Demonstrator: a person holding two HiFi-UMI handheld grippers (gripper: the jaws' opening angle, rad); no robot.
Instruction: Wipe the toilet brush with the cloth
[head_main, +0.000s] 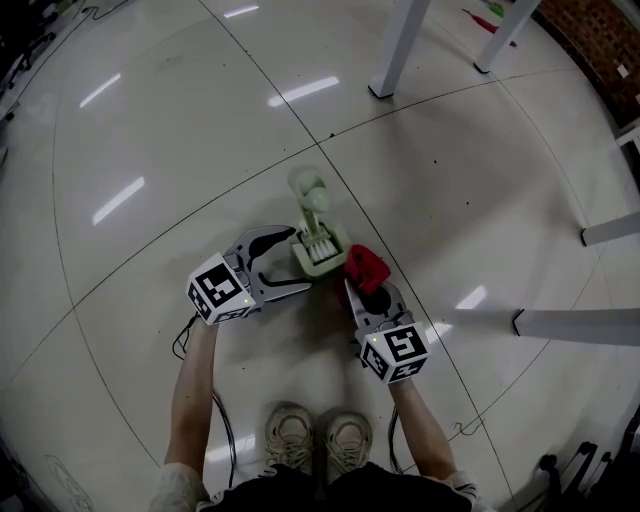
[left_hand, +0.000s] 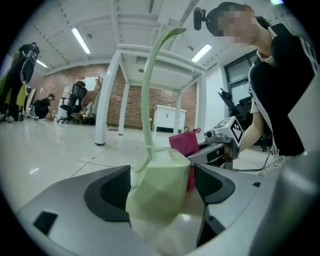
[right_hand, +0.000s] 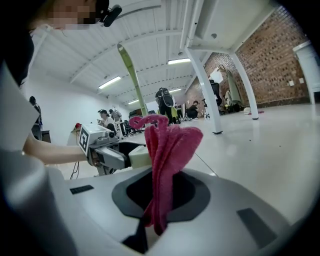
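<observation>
A pale green toilet brush (head_main: 309, 192) stands upright in its faceted pale green holder (head_main: 320, 250) on the floor. My left gripper (head_main: 298, 263) is open, with one jaw on either side of the holder (left_hand: 160, 190). The left pad (left_hand: 107, 192) looks against the holder, and a thin gap shows at the right pad (left_hand: 214, 182). My right gripper (head_main: 362, 292) is shut on a red cloth (head_main: 366, 266), just right of the holder. In the right gripper view the cloth (right_hand: 167, 150) stands up out of the shut jaws, with the brush handle (right_hand: 131, 75) behind it.
White table legs (head_main: 398, 48) stand on the tiled floor at the back. White frame bars (head_main: 578, 325) lie at the right. The person's shoes (head_main: 316, 436) and cables (head_main: 182, 340) are near the bottom. Other people and chairs are far off.
</observation>
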